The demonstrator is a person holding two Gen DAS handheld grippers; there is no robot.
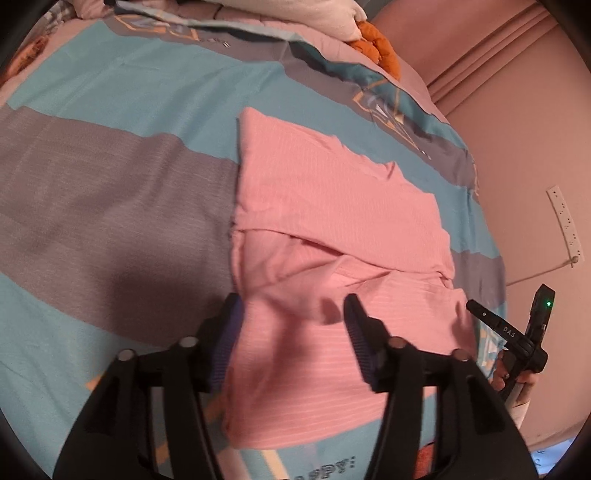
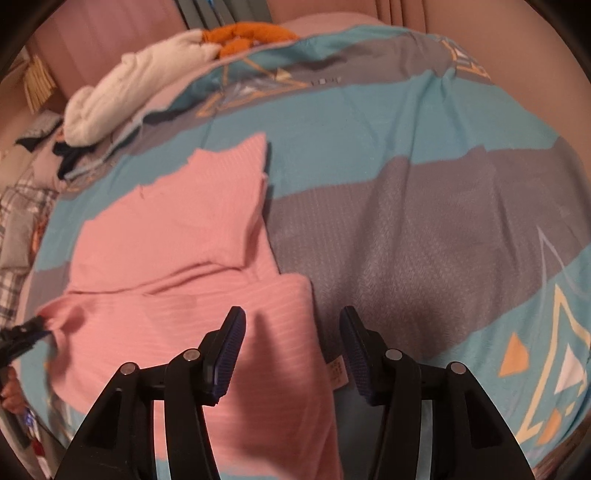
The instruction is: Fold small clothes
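Observation:
A pink ribbed garment (image 1: 332,236) lies partly folded on the bed, its far part folded flat and its near part rumpled. It also shows in the right wrist view (image 2: 184,258). My left gripper (image 1: 293,306) is open and empty, just above the garment's near left edge. My right gripper (image 2: 291,317) is open and empty, over the garment's near right edge, where a small label (image 2: 338,371) shows. The right gripper shows at the right of the left wrist view (image 1: 517,332), and the left gripper's tip touches the garment's left side in the right wrist view (image 2: 26,332).
The bed cover (image 1: 110,206) is striped teal, grey and pink with geometric prints. A white towel (image 2: 122,99) and orange cloth (image 2: 247,35) lie at the far end. Dark clothes (image 2: 70,155) lie beside them. A pink wall (image 1: 517,155) with a power strip (image 1: 565,225) stands right.

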